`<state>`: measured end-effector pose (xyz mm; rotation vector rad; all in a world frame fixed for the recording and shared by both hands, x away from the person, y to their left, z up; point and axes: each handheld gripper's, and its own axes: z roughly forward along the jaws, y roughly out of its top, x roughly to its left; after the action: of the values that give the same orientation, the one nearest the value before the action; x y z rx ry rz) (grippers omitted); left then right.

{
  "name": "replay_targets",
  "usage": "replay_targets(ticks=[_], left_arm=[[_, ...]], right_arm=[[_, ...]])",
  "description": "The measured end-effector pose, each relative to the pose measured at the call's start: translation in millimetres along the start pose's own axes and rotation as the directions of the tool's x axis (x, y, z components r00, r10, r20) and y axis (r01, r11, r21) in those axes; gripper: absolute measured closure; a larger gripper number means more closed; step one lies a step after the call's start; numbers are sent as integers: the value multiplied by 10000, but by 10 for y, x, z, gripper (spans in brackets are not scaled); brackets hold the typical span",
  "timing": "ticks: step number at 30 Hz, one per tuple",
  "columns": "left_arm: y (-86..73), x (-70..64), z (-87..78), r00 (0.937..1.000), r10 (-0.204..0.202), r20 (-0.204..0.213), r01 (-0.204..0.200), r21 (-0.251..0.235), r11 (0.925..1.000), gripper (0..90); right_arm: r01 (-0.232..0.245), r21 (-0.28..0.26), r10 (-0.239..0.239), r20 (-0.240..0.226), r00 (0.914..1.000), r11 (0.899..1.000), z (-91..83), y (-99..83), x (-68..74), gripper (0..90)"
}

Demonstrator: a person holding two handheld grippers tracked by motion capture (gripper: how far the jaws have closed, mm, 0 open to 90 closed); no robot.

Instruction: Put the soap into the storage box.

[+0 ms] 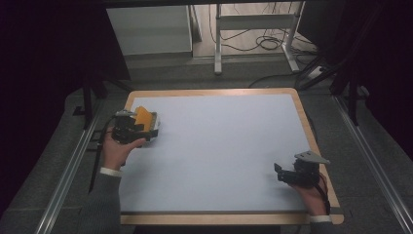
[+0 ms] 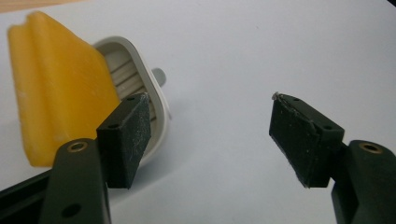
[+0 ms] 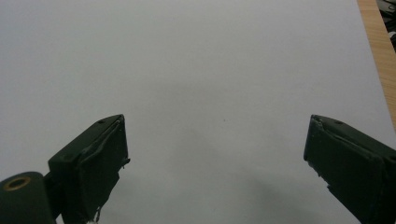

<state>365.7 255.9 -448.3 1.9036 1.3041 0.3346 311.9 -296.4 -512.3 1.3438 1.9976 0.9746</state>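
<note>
The left gripper stood wide open, its jaws well apart and holding nothing. Its left pad sat just in front of a small white plastic tray with a ribbed inside, and a yellow sponge-like block leaned in or against that tray; whether the pad touched the rim could not be told. In the high view the tray and block lay near the far left corner of the white table, right at the left gripper. The block looked light and soft, likely to squash under a hard squeeze; the tray looked light, stiff and smooth, so it might slide. The tray's rim seemed the firmest place to grip. The right gripper was also wide open and empty, resting well apart near the right edge.
</note>
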Motion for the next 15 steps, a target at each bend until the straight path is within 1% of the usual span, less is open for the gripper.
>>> replay_targets(ticks=[3,9,11,12,15], left_arm=[[-40,-19,-16,10000,83,29,-83,-40,10000,295],[-194,-107,-80,9994,187,297,-180,-243,9995,291],[-270,-139,-82,9988,281,406,-274,-194,9994,290],[-270,-139,-82,9988,281,406,-274,-194,9994,289],[-378,-155,-75,9986,189,497,-180,-185,9997,289]], right_arm=[[62,-7,-62,1,10000,10000,-4,2,4,62],[66,-34,-66,8,10000,10000,-9,2,12,62],[69,-37,-69,23,10000,10000,-7,-1,7,62],[69,-37,-69,23,10000,10000,-7,-1,7,62],[74,-53,-74,28,10000,10000,-16,-1,8,62]])
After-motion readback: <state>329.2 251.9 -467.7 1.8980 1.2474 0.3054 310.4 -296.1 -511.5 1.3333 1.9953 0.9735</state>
